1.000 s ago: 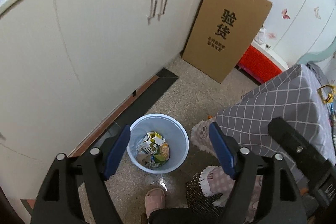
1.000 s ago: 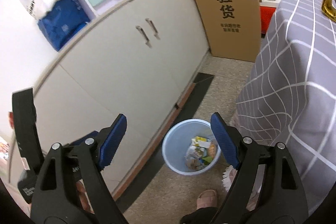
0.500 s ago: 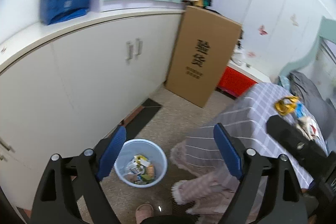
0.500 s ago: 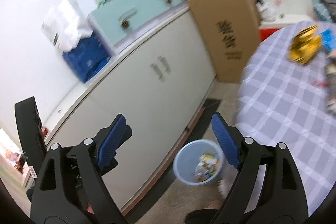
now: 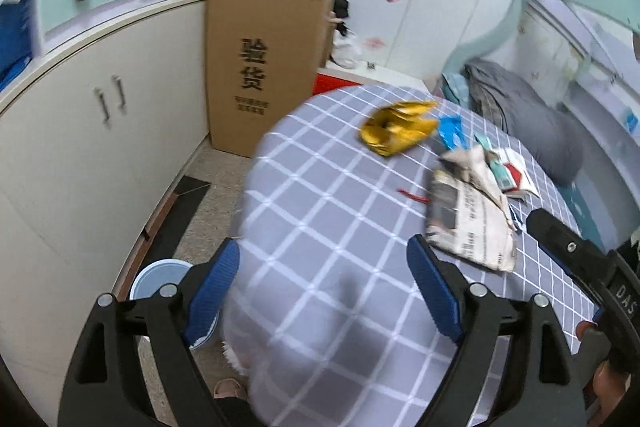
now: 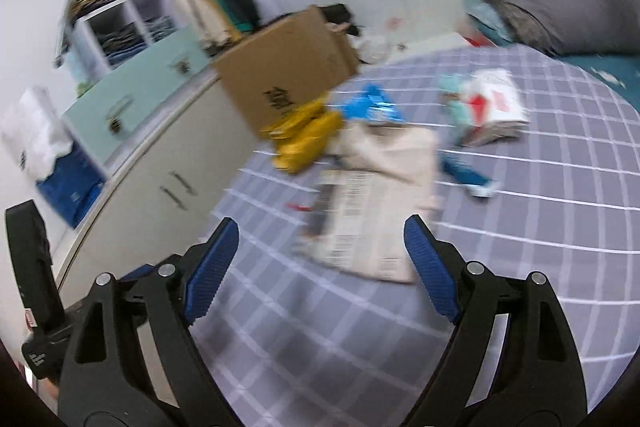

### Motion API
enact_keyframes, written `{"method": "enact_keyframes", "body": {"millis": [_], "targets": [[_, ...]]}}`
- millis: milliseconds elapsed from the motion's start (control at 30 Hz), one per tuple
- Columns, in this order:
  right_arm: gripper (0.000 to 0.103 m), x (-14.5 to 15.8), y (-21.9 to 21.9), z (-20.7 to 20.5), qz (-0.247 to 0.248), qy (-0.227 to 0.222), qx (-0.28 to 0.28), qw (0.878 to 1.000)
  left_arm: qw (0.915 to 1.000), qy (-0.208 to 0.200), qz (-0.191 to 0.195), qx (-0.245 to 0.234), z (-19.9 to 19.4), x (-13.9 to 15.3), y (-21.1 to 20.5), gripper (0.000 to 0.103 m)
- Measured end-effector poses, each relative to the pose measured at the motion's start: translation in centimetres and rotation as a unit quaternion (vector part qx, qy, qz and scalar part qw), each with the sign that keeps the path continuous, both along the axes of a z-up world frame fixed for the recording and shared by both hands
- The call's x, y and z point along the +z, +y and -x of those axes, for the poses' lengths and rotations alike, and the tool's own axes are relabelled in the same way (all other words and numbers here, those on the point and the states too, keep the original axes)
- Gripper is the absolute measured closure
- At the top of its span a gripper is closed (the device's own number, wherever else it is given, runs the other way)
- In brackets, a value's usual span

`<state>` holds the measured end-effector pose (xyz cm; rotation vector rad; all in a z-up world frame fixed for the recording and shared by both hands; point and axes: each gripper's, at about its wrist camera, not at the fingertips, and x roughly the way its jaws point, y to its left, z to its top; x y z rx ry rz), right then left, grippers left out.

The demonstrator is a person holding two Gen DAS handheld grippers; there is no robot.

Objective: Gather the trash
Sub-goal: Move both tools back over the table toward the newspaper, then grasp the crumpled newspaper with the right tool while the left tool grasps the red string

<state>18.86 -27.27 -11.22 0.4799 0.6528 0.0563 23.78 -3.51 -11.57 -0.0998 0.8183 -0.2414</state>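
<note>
Trash lies on the table's grey checked cloth [image 5: 320, 187]: a crumpled newspaper [image 5: 468, 211], a yellow wrapper [image 5: 396, 129], a blue wrapper [image 5: 450, 131], a red-and-white packet [image 5: 516, 171] and a small red scrap [image 5: 412, 195]. A light blue bin [image 5: 156, 275] stands on the floor at the table's left, partly behind my left finger. My left gripper [image 5: 322, 259] hangs open over the cloth's near edge, holding nothing. My right gripper [image 6: 320, 231] is open just short of the newspaper [image 6: 376, 203], with the yellow wrapper [image 6: 304, 139] and the packet [image 6: 496, 99] beyond.
A tall cardboard box [image 5: 264, 67] leans against the white cabinet [image 5: 80, 147] on the left. A bed with a grey pillow [image 5: 532, 123] lies behind the table. A person's slippered foot [image 5: 228, 387] stands by the bin.
Both grippers have swung up and to the right, from above the bin on the floor to over the table with the trash. Both stay open and hold nothing.
</note>
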Motion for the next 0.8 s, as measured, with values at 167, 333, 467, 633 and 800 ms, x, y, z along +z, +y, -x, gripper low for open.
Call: {"method": "enact_keyframes", "body": {"millis": [167,333,467,633,800], "targets": [[0.02,-2.4,-3.0,-1.6,-0.044,0.034,0.003,0.998,0.9999,-0.001,-0.013,-0.011,-0.6,-0.1,-3.2,0.019],[0.02,-3.4,-2.8,-4.0,-0.062,0.051,0.034,0.996,0.9995,0.0,-0.029,-0.012,-1.0,-0.2,-3.9,0.019],[0.02,-3.4,-2.4,-5.3,-0.044,0.054,0.039,0.997,0.9993,0.002,-0.037,-0.01,-1.3,-0.4,-3.6,0.019],[0.07,-3.5,-1.8,-6.0,0.0,0.071,0.035,0.997,0.9993,0.008,-0.037,-0.003,-1.9,-0.7,-3.0,0.019],[0.09,-2.4,-1.9,-5.1,0.006,0.03,0.038,0.999,0.9995,0.011,-0.031,-0.003,-2.1,-0.9,-2.9,0.019]]}}
